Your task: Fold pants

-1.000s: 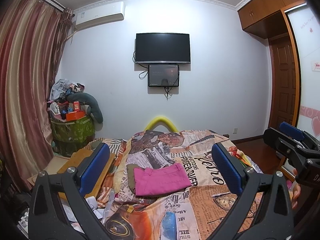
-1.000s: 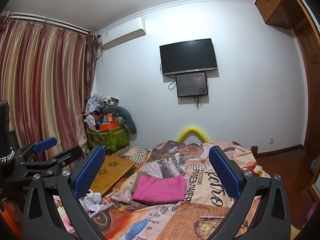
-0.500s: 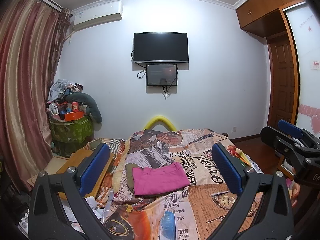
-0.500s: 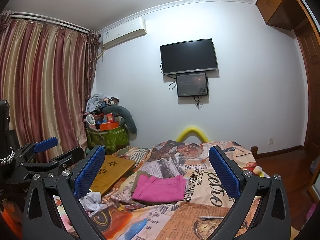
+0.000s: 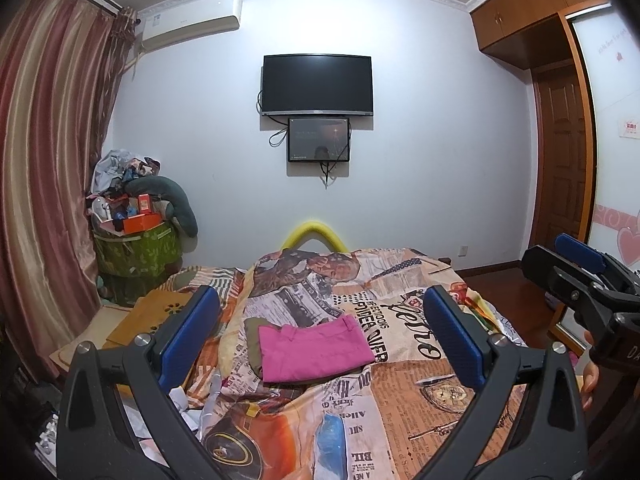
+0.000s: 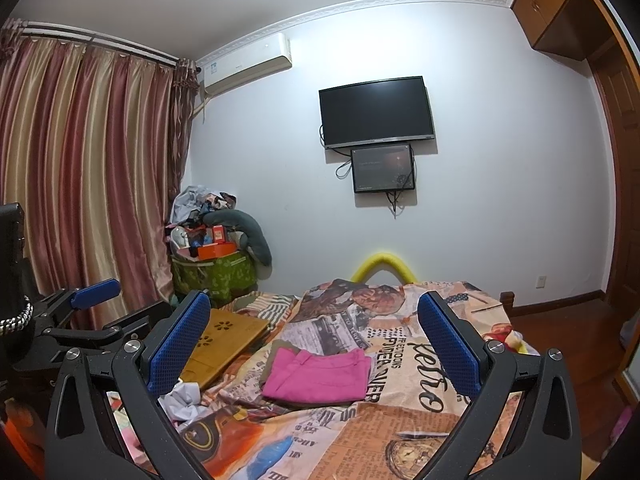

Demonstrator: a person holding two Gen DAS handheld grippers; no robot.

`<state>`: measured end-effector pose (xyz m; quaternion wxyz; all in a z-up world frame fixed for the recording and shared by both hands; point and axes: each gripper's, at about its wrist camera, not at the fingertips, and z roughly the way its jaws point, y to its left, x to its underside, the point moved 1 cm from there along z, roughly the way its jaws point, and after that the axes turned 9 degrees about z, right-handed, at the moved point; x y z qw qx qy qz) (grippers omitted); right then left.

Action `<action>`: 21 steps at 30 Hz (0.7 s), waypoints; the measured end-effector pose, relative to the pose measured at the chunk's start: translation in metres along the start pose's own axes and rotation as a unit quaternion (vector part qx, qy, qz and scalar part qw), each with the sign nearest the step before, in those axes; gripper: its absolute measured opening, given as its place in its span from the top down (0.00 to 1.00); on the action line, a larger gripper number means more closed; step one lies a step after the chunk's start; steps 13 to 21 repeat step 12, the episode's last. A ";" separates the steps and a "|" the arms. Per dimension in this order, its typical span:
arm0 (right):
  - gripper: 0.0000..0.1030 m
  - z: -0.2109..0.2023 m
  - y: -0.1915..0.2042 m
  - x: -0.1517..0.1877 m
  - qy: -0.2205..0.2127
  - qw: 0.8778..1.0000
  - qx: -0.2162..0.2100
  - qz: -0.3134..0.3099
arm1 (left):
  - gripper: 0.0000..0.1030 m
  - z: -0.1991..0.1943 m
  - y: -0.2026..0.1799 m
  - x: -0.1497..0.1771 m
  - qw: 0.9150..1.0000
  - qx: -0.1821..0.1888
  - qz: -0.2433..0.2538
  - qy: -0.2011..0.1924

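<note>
Left wrist view looks over a bed [image 5: 420, 380] covered with a newspaper-print spread, and on it lie the pink pants [image 5: 314, 344], folded into a flat rectangle. The left gripper [image 5: 320, 332] is held above the near end of the bed with its blue-padded fingers [image 5: 188, 330] spread wide and nothing between them, well apart from the pants. Beyond the pants a dark television [image 5: 317, 85] hangs on the far wall. Right wrist view shows the right gripper [image 6: 314, 354] likewise released, its fingers [image 6: 448, 350] wide and empty, also clear of the pants [image 6: 318, 376]. Left of the pants a wooden lap tray [image 6: 224, 340] rests on the bed.
</note>
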<state>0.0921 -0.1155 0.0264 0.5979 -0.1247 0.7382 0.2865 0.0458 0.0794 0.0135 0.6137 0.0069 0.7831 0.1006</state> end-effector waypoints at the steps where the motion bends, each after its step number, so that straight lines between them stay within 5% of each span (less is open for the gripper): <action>1: 0.00 0.000 0.000 0.000 0.000 1.000 0.000 0.000 | 0.00 0.000 -0.001 0.000 1.000 0.001 0.000 0.001; 21: 0.00 0.001 -0.002 0.004 0.006 1.000 0.004 0.002 | 0.00 0.002 -0.003 0.001 1.000 0.010 0.002 0.006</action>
